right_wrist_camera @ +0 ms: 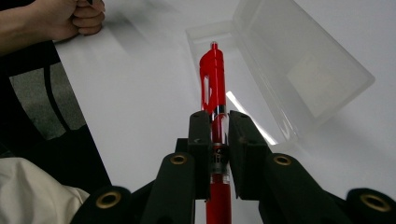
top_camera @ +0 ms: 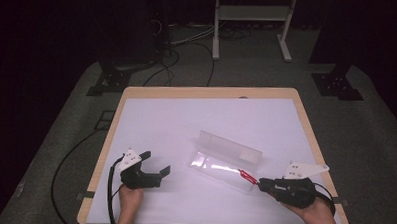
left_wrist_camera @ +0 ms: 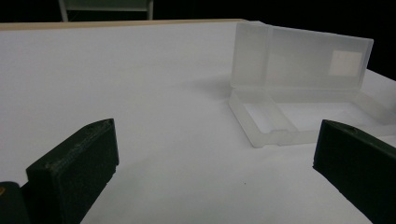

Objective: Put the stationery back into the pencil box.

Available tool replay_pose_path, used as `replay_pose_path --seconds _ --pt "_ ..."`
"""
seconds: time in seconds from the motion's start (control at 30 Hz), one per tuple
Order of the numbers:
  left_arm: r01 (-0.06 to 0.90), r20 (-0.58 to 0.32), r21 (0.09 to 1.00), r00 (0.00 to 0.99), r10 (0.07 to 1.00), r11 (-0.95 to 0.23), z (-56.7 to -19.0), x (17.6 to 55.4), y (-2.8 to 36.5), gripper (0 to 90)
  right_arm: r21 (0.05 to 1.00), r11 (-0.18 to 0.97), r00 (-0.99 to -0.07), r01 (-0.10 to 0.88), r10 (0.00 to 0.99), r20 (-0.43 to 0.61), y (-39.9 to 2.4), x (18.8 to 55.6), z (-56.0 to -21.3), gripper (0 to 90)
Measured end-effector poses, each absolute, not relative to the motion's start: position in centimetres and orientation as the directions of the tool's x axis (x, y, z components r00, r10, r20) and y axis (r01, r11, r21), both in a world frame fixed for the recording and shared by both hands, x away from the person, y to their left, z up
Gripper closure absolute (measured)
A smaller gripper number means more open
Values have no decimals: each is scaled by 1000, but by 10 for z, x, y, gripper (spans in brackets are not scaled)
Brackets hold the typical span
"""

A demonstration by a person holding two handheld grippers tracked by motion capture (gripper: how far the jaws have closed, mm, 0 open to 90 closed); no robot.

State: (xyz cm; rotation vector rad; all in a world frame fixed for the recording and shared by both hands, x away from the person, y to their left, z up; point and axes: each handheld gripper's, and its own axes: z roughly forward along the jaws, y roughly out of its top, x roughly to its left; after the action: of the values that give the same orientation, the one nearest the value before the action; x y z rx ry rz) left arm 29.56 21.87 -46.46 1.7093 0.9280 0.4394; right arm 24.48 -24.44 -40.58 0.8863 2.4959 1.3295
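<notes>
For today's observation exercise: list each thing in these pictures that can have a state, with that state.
Clear plastic case: open, lid raised, tray empty.
Red pen: clamped lengthwise, clip end pointing towards the case.
Right gripper: shut on the pen.
Left gripper: open, holding nothing, beside the case.

High view: looked down and forward from above the near edge, well back from the clear case (top_camera: 225, 160).
Left gripper view: sat low, near the case (left_wrist_camera: 299, 93), facing its open side.
Right gripper view: looked steeply down, close above the case (right_wrist_camera: 289, 60).
Shared: the case.
</notes>
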Motion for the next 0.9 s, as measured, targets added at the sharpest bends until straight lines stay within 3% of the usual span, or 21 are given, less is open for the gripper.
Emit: replay_pose_path --seconds 0.9 --pt "361 -157 926 627 763 -106 -464 295 219 0 804 451 -840 388 532 106 -214 272 -398 790"
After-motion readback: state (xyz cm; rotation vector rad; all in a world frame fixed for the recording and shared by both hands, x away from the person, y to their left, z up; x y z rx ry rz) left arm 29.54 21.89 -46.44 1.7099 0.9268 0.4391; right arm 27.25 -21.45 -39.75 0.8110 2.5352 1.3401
